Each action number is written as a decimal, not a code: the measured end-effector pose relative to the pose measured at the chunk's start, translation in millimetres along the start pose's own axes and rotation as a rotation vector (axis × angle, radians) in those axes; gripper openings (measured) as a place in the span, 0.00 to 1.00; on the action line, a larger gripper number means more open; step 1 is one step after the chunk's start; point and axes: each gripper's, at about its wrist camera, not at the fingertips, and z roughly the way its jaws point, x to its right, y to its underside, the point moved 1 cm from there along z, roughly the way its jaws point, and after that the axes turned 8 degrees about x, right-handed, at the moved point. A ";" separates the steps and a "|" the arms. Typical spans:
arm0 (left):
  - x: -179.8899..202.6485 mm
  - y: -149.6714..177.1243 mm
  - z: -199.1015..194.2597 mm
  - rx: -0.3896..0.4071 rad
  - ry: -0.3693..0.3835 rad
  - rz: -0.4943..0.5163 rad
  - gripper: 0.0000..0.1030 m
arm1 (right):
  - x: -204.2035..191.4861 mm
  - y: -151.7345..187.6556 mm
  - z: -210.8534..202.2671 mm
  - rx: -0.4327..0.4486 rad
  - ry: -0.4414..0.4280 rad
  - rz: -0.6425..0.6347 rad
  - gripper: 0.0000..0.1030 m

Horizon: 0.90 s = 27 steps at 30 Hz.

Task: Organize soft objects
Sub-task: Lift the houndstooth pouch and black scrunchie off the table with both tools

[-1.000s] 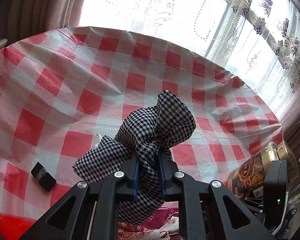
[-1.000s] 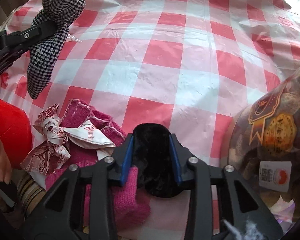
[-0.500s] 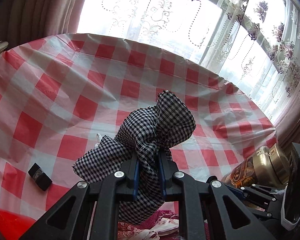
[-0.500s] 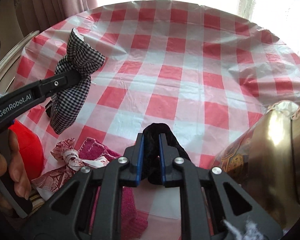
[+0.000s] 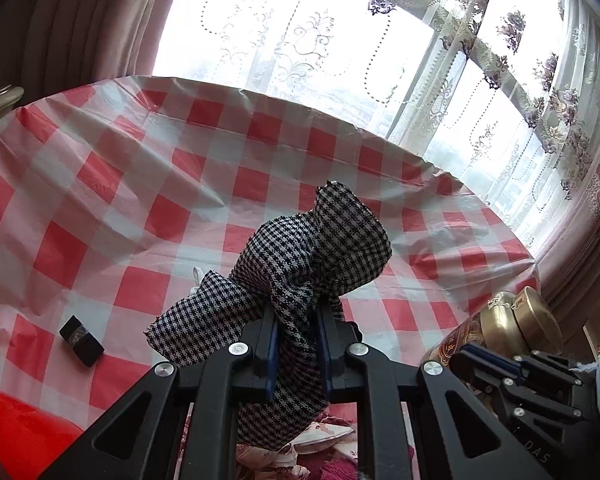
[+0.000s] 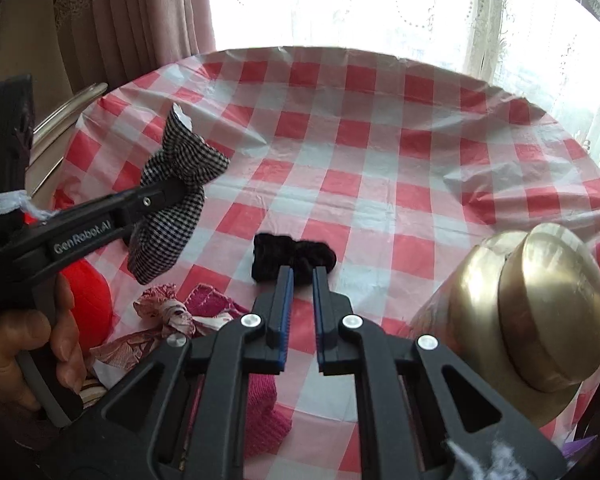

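Here, the houndstooth bow (image 5: 300, 276) is clamped between the fingers of the left tool (image 5: 297, 350) and held up above the checked bench (image 5: 100, 184). The right tool (image 6: 300, 312) is seen with its jaws parted and nothing between them; the black velvet scrunchie (image 6: 292, 258) lies on the bench just ahead of its fingertips. A gold-lidded jar (image 6: 532, 312) is seen to its right, a pink knit cloth (image 6: 264, 412) below-left.
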 end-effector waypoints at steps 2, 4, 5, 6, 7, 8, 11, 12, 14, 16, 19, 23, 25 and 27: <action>-2.3 0.4 -4.1 0.002 -0.011 -0.012 0.17 | -2.5 2.3 13.0 -0.046 -0.005 0.004 0.34; -3.5 0.5 -10.0 0.013 -0.039 -0.016 0.17 | -5.7 2.1 25.6 -0.064 -0.034 0.013 0.68; -3.8 0.5 -12.5 0.020 -0.054 -0.014 0.16 | -6.8 0.9 32.8 -0.073 -0.046 0.021 0.70; -4.1 0.2 -14.4 0.028 -0.068 -0.012 0.16 | -7.9 -0.8 41.5 -0.090 -0.042 0.021 0.70; -4.7 0.1 -16.1 0.036 -0.083 -0.011 0.16 | -9.6 -2.6 50.8 -0.107 -0.034 0.016 0.70; -5.4 0.1 -17.5 0.045 -0.102 -0.008 0.17 | -11.3 -4.4 60.4 -0.117 -0.033 0.009 0.70; -9.6 0.8 -16.3 0.057 -0.142 -0.012 0.17 | -18.2 -6.1 91.6 -0.152 -0.019 -0.031 0.70; -11.9 1.4 -14.8 0.057 -0.150 -0.021 0.17 | -19.7 -6.1 101.5 -0.162 -0.021 -0.038 0.70; -15.8 3.2 -10.6 0.053 -0.162 -0.027 0.17 | -23.2 -7.3 119.6 -0.170 -0.019 -0.062 0.70; -19.7 5.3 -5.7 0.043 -0.170 -0.036 0.17 | -26.2 -6.2 136.6 -0.185 -0.026 -0.088 0.68; -23.7 8.0 0.8 0.026 -0.175 -0.045 0.17 | -26.6 3.9 155.9 -0.245 -0.024 -0.107 0.19; -23.7 7.6 0.3 0.024 -0.166 -0.053 0.17 | -24.6 -3.6 123.1 -0.179 -0.029 -0.101 0.16; -21.7 6.5 -3.2 0.035 -0.161 -0.054 0.17 | -21.4 -11.2 94.3 -0.128 -0.033 -0.088 0.16; -19.0 5.8 -7.8 0.042 -0.150 -0.060 0.16 | -17.4 -16.2 63.3 -0.082 -0.029 -0.082 0.16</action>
